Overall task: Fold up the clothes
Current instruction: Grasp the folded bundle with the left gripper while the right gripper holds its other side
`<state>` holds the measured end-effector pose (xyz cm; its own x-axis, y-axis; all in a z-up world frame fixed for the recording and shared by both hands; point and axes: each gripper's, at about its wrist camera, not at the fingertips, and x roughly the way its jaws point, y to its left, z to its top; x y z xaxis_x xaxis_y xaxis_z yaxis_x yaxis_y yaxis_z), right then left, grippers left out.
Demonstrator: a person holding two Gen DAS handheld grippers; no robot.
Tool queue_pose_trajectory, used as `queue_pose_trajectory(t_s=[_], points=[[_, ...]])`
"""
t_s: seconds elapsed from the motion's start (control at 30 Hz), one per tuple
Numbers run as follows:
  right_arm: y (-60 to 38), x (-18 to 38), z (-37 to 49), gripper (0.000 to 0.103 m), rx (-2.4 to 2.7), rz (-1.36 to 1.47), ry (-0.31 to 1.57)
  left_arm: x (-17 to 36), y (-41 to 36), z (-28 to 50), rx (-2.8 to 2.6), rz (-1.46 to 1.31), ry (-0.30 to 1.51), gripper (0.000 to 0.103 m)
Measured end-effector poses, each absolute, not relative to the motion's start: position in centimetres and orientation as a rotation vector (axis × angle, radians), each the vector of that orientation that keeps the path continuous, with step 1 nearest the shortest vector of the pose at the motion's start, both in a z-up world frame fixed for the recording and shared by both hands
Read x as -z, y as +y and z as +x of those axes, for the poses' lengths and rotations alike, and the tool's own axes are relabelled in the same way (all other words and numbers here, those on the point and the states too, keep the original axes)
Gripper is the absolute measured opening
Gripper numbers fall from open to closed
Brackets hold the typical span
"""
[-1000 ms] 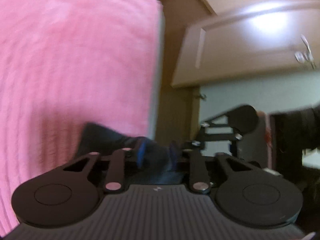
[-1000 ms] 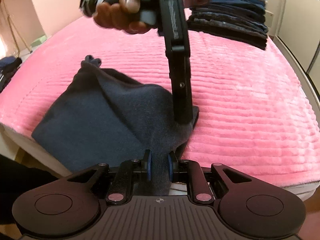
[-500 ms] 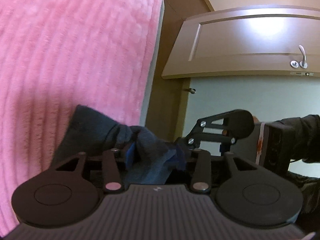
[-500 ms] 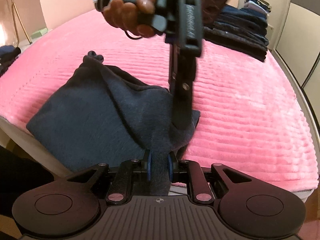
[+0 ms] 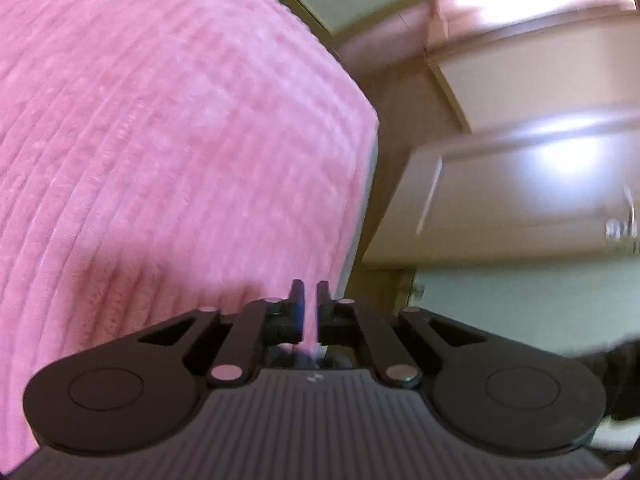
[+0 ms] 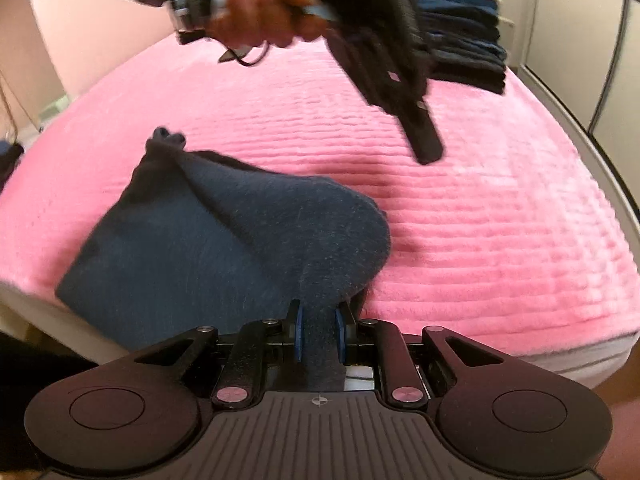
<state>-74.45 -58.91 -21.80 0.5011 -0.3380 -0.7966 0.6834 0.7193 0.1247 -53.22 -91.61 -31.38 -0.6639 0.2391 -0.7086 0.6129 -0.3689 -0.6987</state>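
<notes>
A dark navy garment lies bunched on the pink ribbed bedcover, close to its near edge. My right gripper is shut on a fold of that garment at its near right corner. In the right wrist view my left gripper, held by a hand, hangs in the air above the bedcover, up and to the right of the garment and apart from it. In its own view the left gripper has its fingers almost together, with only pink bedcover showing in the slit and no cloth between them.
A stack of folded dark clothes sits at the far right of the bed. Wardrobe doors and a wall stand beyond the bed's edge in the left wrist view. A cupboard front lies to the right of the bed.
My left gripper has let go of the navy garment, lifted away to the right and brought its fingers together. The freed corner has dropped onto the bedcover. My right gripper still holds its fold.
</notes>
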Motion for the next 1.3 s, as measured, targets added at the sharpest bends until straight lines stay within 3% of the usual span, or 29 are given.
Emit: queue_pose_trajectory(t_s=[0.03, 0.17, 0.2, 0.23, 0.33, 0.37, 0.4, 0.47, 0.6, 0.9, 0.93, 0.97, 1.07, 1.23, 1.27, 1.3], points=[[-59.3, 21.6, -74.5, 0.014, 0.647, 0.478, 0.825, 31.3, -90.9, -53.5, 2.158, 1.167, 1.586, 0.02], [-61.2, 21.3, -74.8, 0.014, 0.663, 0.577, 0.769, 31.5, -88.4, -54.7, 2.241, 1.276, 1.507, 0.024], [-61.7, 21.5, -75.2, 0.014, 0.668, 0.635, 0.752, 31.9, -88.0, -54.8, 2.223, 1.29, 1.461, 0.019], [-62.4, 22.1, -76.0, 0.014, 0.677, 0.733, 0.733, 32.5, -87.9, -54.8, 2.194, 1.3, 1.417, 0.005], [-63.4, 23.3, -78.5, 0.015, 0.701, 0.945, 0.67, 34.2, -88.1, -53.9, 2.102, 1.309, 1.32, 0.004], [-63.2, 23.1, -78.9, 0.018, 0.703, 0.952, 0.666, 34.5, -88.2, -53.4, 2.075, 1.309, 1.303, 0.003], [-63.0, 22.9, -79.3, 0.035, 0.705, 0.958, 0.662, 34.8, -88.2, -53.0, 2.053, 1.31, 1.293, 0.002], [-62.7, 22.4, -79.8, 0.047, 0.717, 0.965, 0.643, 34.1, -88.5, -51.8, 2.024, 1.288, 1.29, 0.009], [-63.8, 22.6, -79.7, 0.047, 0.714, 1.036, 0.592, 32.0, -88.7, -49.6, 2.059, 1.131, 1.367, 0.023], [-69.1, 25.1, -78.6, 0.046, 0.669, 1.335, 0.508, 28.6, -85.1, -46.6, 2.046, 1.041, 1.313, 0.023], [-69.3, 24.8, -78.5, 0.038, 0.665, 1.321, 0.523, 28.3, -84.4, -46.1, 2.04, 1.033, 1.313, 0.023], [-69.3, 24.0, -78.0, 0.023, 0.653, 1.248, 0.552, 28.1, -83.6, -45.5, 2.037, 1.022, 1.317, 0.023], [-68.0, 20.3, -75.9, 0.019, 0.521, 0.926, 0.573, 28.1, -81.2, -44.5, 2.03, 1.014, 1.31, 0.023], [-68.7, 24.0, -76.8, 0.02, 0.561, 1.0, 0.576, 29.0, -78.4, -44.0, 1.999, 1.007, 1.313, 0.023], [-69.3, 25.5, -77.7, 0.039, 0.612, 1.077, 0.567, 29.1, -78.2, -44.2, 1.998, 1.005, 1.304, 0.023], [-69.6, 26.2, -78.4, 0.068, 0.644, 1.114, 0.553, 29.3, -78.1, -44.4, 1.998, 1.003, 1.296, 0.023]])
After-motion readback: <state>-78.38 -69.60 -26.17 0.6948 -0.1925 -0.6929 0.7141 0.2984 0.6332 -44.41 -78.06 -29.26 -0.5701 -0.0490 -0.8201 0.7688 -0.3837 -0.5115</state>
